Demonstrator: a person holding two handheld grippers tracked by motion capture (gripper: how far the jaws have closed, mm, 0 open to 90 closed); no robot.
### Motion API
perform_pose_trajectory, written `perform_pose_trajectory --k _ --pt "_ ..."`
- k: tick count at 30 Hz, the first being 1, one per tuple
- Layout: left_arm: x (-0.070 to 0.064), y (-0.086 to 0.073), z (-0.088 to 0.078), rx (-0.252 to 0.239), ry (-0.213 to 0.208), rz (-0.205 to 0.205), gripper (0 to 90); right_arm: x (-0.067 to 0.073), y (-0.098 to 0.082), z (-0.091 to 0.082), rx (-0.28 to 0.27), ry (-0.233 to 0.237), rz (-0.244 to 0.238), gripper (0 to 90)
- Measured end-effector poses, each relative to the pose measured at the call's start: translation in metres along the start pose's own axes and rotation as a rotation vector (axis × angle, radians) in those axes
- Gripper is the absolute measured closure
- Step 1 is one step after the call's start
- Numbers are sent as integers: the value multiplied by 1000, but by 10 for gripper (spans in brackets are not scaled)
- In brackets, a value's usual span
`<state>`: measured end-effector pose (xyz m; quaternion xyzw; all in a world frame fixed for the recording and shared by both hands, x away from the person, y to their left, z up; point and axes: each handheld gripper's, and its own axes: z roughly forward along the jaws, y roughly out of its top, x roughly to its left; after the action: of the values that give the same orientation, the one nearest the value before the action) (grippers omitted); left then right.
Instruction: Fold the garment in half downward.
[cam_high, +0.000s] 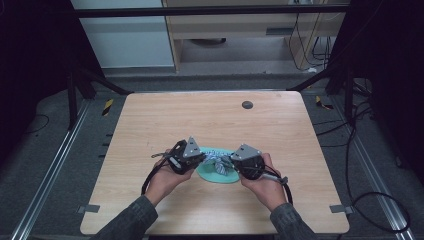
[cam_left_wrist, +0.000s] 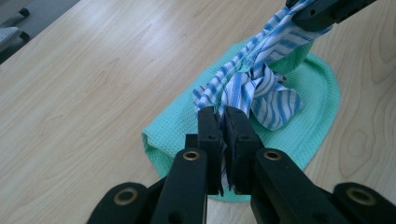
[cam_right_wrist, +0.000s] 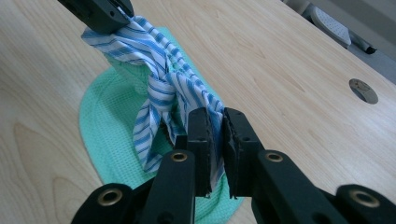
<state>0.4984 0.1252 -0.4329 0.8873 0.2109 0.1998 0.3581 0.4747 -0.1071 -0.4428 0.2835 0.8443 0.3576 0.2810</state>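
A blue-and-white striped cloth (cam_high: 216, 159) hangs bunched between my two grippers, just above a green waffle-weave cloth (cam_high: 210, 173) that lies flat on the wooden table (cam_high: 210, 120). My left gripper (cam_left_wrist: 222, 114) is shut on one end of the striped cloth (cam_left_wrist: 250, 91). My right gripper (cam_right_wrist: 217, 116) is shut on the other end of the striped cloth (cam_right_wrist: 156, 70). In the high view the left gripper (cam_high: 200, 160) and the right gripper (cam_high: 232, 162) face each other closely over the green cloth. The striped cloth's loose folds droop onto the green cloth (cam_left_wrist: 308, 107).
A dark round grommet (cam_high: 247, 104) sits in the table near its far edge. Metal frame rails run along both sides of the table, and cables lie on the floor to the right. Bare wood stretches around the green cloth (cam_right_wrist: 107, 140).
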Motion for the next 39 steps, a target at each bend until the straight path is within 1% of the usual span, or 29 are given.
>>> perform_pose_trajectory --k 8,13,18,23,29,39 --pt "-5 -5 -3 -5 -11 -3 861 6 -3 -4 2 13 -10 825" --pt "-10 -12 -4 -7 -26 -3 861 11 -6 -7 8 28 -25 831" --pt "-13 -17 -5 -8 -35 -7 861 15 -8 -9 10 38 -30 832" --pt "-18 -23 -5 0 -50 -7 861 21 -14 -10 17 50 -42 832" --pt "-21 -28 -5 0 -48 -11 861 25 -17 -12 20 59 -44 831" --pt "-27 -37 -7 11 -63 -17 857 36 -21 -14 23 77 -61 831"
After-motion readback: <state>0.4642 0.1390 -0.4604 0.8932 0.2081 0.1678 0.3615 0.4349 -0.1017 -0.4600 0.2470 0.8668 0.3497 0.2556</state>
